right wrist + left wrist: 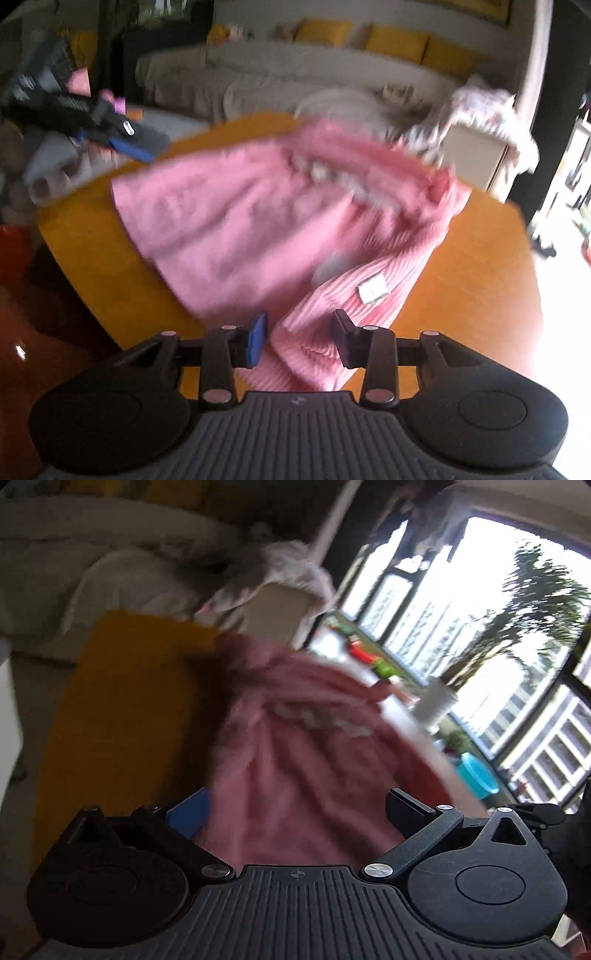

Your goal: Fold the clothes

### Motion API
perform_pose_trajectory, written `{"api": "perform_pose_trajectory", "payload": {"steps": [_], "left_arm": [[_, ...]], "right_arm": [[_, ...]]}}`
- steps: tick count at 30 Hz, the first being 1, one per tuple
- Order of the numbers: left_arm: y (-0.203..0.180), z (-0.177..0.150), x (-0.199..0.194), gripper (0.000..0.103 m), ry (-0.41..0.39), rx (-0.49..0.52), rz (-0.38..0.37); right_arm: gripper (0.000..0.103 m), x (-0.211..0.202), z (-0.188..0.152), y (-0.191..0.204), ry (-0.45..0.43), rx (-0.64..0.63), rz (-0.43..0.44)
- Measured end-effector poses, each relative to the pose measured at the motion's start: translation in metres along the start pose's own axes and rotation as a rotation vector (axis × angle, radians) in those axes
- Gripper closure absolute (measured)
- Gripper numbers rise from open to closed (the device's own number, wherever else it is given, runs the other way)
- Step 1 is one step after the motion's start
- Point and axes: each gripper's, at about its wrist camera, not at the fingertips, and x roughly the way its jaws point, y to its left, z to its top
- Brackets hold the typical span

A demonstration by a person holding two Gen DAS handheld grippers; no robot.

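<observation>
A pink ribbed garment (258, 221) with a white label (373, 290) lies spread over an orange table (472, 280), blurred by motion. My right gripper (299, 338) is open, its jaws either side of a pink fold at the garment's near end without pinching it. In the left wrist view the same garment (295, 746) fills the space between the jaws of my left gripper (295, 816), which stand wide apart. The left gripper also shows in the right wrist view (122, 136), at the garment's far left corner.
A beige sofa (258, 74) with yellow cushions stands behind the table. A patterned cloth (484, 107) hangs over a box at the far right. A heap of clothes (48, 166) lies at the left. Large windows (480, 627) and a white pot (436, 701) are at the right.
</observation>
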Motion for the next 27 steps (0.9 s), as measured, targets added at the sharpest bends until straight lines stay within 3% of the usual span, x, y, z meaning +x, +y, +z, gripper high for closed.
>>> {"api": "perform_pose_trajectory", "payload": {"steps": [5,7,10,13,14,15,17,19,21,27], "left_arm": [[0.013,-0.012,-0.006,0.0,0.019,0.037,0.077],[0.013,-0.014,-0.006,0.0,0.022,0.057,0.113],[0.013,-0.018,0.0,0.0,0.025,0.084,0.15],[0.007,-0.024,0.007,0.007,0.017,0.145,0.198],[0.002,-0.026,0.01,0.029,0.01,0.19,0.242],[-0.002,-0.026,0.013,0.06,0.004,0.233,0.281],[-0.008,-0.019,0.017,0.083,0.006,0.301,0.315],[-0.016,-0.009,0.016,0.089,-0.003,0.373,0.32],[-0.031,-0.003,0.018,0.092,-0.006,0.454,0.29],[-0.071,-0.028,0.029,0.093,0.115,0.52,0.041]], "right_arm": [[0.063,0.01,-0.006,0.0,0.035,0.009,0.03],[0.056,0.013,-0.008,0.001,0.05,0.013,0.043],[0.047,0.001,-0.011,-0.001,0.016,0.029,0.035],[0.045,-0.006,-0.013,-0.006,-0.011,0.081,0.019],[0.045,-0.006,-0.013,-0.008,-0.017,0.096,0.012],[0.045,-0.007,-0.014,-0.01,-0.02,0.103,0.01],[0.044,-0.008,-0.015,-0.012,-0.028,0.114,0.009],[0.044,-0.007,-0.015,-0.014,-0.036,0.12,0.006],[0.044,-0.008,-0.015,-0.015,-0.048,0.133,0.005],[0.043,-0.016,0.001,-0.018,-0.089,0.127,-0.007]]}}
